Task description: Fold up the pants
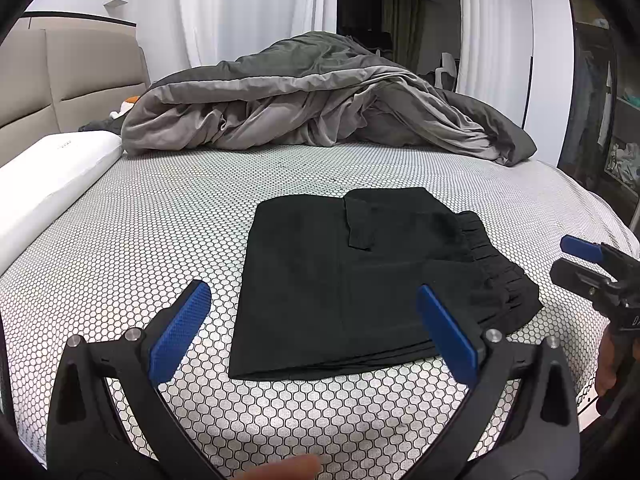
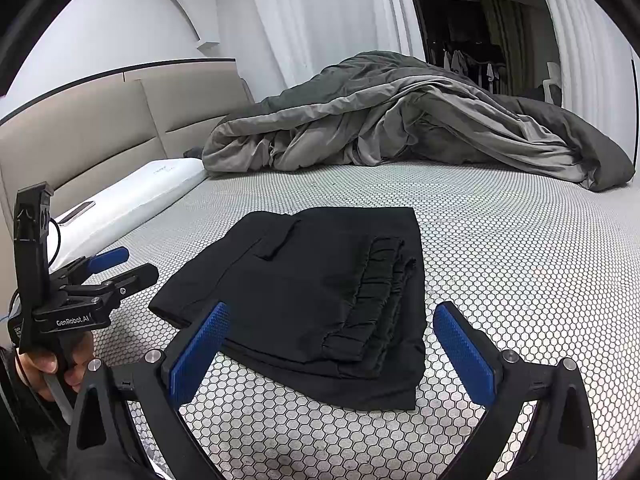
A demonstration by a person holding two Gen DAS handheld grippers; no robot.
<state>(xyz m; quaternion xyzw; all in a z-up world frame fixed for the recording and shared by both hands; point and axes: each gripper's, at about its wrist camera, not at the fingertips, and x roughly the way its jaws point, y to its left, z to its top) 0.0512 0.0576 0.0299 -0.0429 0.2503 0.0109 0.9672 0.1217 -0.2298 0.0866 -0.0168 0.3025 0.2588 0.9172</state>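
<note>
Left gripper (image 1: 314, 300): fingers (image 1: 180, 332) spread wide apart, holding nothing, raised above the bed (image 1: 160, 216). Right gripper (image 2: 332, 320): fingers (image 2: 464, 350) likewise wide apart and empty. The black pants (image 2: 316, 292), folded into a compact rectangle with the gathered waistband on top, lie flat on the honeycomb-patterned bed just ahead of both pairs of fingers, touching neither. Beyond the pants, a rumpled grey duvet (image 1: 320, 96) is heaped at the far side; a white pillow (image 1: 48, 176) lies to the left against a beige padded headboard (image 2: 100, 136). White curtains (image 2: 320, 12) hang behind.
</note>
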